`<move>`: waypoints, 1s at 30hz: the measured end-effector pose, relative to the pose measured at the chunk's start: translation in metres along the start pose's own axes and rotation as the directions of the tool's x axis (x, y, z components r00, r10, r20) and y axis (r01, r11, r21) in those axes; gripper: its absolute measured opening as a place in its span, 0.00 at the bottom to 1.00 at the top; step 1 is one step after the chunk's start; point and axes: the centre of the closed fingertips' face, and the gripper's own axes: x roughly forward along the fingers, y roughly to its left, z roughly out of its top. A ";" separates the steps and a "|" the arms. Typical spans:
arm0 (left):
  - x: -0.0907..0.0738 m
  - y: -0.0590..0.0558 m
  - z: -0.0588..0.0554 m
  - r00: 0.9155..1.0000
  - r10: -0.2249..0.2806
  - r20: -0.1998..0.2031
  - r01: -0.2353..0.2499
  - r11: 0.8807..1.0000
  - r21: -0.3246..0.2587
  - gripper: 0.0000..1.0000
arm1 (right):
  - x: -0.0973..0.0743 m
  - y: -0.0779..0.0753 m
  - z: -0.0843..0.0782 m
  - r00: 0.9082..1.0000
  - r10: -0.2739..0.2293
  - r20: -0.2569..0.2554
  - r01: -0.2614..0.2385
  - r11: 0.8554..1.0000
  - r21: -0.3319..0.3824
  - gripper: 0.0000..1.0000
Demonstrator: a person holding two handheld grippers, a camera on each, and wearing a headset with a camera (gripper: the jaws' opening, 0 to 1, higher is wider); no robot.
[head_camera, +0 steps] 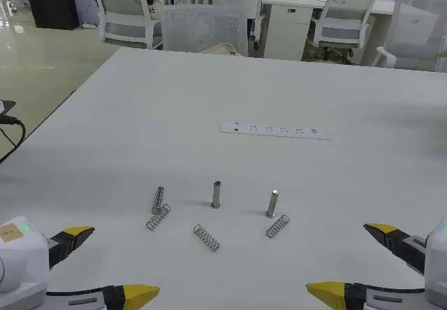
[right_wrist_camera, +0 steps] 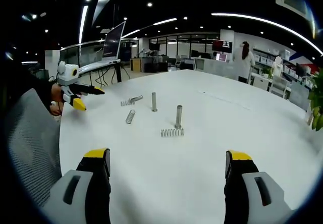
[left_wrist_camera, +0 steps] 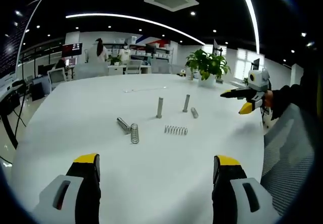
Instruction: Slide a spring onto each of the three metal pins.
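Note:
Three metal pins stand in a row on the white table (head_camera: 209, 93). The left pin (head_camera: 158, 199) lies on its side; the middle pin (head_camera: 216, 194) and the right pin (head_camera: 272, 203) stand upright. Three loose springs lie flat in front of them: one (head_camera: 158, 217) touching the fallen pin, one (head_camera: 206, 237) in the middle, one (head_camera: 278, 226) by the right pin. My left gripper (head_camera: 112, 264) hovers open at the near left, and my right gripper (head_camera: 349, 261) hovers open at the near right. Both hold nothing. The left gripper view shows the fallen pin (left_wrist_camera: 123, 124) beyond its open jaws.
A white power strip (head_camera: 274, 130) lies on the table behind the pins. Office chairs (head_camera: 202, 27) stand along the table's far edge, with desks beyond. A black cable (head_camera: 10, 132) hangs off the left edge.

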 end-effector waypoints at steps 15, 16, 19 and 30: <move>0.000 0.000 -0.002 1.000 0.000 -0.002 0.000 1.000 -0.002 0.89 | 0.000 -0.001 0.000 1.000 -0.004 0.003 0.004 1.000 0.002 0.93; 0.000 0.001 -0.002 1.000 0.001 -0.002 -0.001 1.000 -0.001 0.89 | 0.000 -0.001 0.001 1.000 -0.003 0.004 0.003 1.000 0.002 0.93; 0.000 0.001 -0.002 1.000 0.001 -0.001 -0.001 1.000 -0.004 0.88 | 0.000 0.000 0.001 1.000 -0.003 0.004 0.003 1.000 0.002 0.93; 0.000 0.000 -0.004 1.000 0.003 -0.006 -0.003 1.000 -0.004 0.88 | 0.000 -0.001 -0.001 1.000 -0.004 -0.001 0.004 1.000 0.000 0.93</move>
